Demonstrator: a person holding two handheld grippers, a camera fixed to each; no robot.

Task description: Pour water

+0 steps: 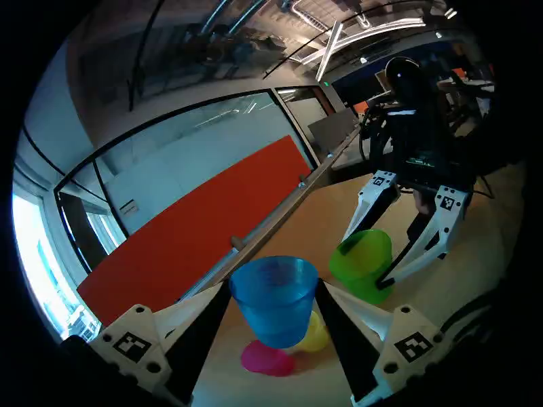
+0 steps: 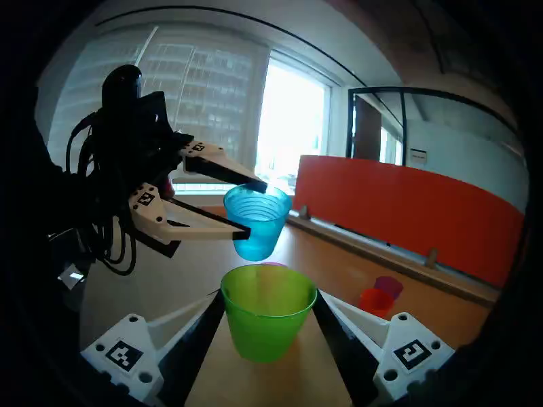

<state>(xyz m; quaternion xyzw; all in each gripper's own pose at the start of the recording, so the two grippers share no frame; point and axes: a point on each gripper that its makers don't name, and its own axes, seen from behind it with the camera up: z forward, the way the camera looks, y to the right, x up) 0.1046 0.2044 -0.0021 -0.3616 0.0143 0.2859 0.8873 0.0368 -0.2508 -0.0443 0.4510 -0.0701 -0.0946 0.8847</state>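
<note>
Blue translucent plastic cup (image 1: 274, 302), clamped between the fingers of the left gripper (image 1: 273, 288), hangs near-upright just above the green translucent plastic cup (image 2: 268, 325) gripped between the fingers of the right gripper (image 2: 269, 296), the pour seemingly yet to begin.

Cup count, left gripper view, is showing four: one blue cup (image 1: 275, 305), one green cup (image 1: 363, 261), one yellow cup (image 1: 317, 336), one pink cup (image 1: 267, 358).

Right gripper view is adding two: one orange cup (image 2: 372, 300), one purple cup (image 2: 389, 285).

Grippers are numbering two: left gripper (image 1: 271, 288), right gripper (image 2: 269, 295).
</note>
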